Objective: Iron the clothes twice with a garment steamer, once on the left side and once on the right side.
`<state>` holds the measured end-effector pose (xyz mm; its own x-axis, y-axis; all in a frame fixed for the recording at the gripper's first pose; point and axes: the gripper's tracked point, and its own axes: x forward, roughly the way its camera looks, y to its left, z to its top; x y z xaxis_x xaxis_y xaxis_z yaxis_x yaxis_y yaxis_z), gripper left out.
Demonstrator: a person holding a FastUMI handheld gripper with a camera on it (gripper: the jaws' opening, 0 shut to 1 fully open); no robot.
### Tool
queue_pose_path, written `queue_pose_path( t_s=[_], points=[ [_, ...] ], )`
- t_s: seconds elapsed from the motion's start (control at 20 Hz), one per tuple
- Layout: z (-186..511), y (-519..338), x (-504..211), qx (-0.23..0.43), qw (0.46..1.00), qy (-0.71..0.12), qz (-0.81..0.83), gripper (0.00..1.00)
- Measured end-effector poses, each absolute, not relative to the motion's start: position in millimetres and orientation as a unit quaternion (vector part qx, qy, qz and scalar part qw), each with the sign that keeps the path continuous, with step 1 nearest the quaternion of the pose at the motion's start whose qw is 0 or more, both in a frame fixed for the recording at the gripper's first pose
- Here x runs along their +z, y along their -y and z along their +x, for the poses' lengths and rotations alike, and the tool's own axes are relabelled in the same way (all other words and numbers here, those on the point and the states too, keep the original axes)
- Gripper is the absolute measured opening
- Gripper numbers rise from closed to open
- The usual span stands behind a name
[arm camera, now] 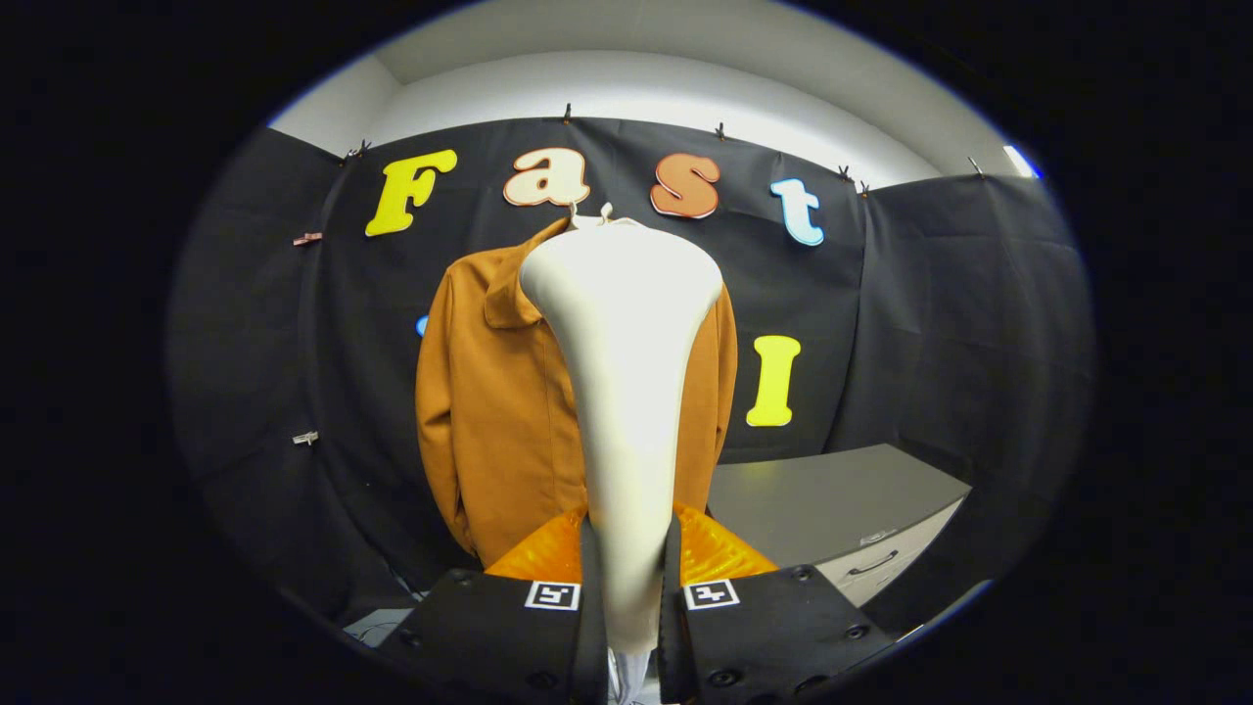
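Brown jacket (489, 392) hanging on the booth wall, white garment steamer (626, 392) upright before it, its handle clamped between both fingers of the gripper (626, 578), grey cabinet (832, 499), perhaps drawers, beyond.

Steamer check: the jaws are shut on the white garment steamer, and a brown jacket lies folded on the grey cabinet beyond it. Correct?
Not quite. The gripper jaws are shut on the white garment steamer, but the brown jacket hangs against the booth wall, left of the grey cabinet, not folded on it. The gripper view shows this.
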<state>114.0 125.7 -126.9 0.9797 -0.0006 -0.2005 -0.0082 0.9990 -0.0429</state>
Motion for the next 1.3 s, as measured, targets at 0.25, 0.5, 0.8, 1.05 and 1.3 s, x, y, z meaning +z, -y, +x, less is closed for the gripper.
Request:
queue_pose_path(
  t_s=[0.25, 0.5, 0.8, 1.05, 1.3],
  points=[
    [108.2, -125.9, -98.4, 0.005, 0.997, -0.073, -0.027, 0.24],
    [102.9, -126.1, -81.5, 0.009, 0.998, -0.060, -0.016, 0.24],
    [101.4, -123.8, -83.5, 0.009, 0.998, -0.056, -0.016, 0.23],
    [104.7, -122.1, -84.2, 0.002, 0.998, -0.060, -0.014, 0.24],
    [104.6, -125.0, -86.4, 0.004, 0.998, -0.062, -0.013, 0.24]
  ],
)
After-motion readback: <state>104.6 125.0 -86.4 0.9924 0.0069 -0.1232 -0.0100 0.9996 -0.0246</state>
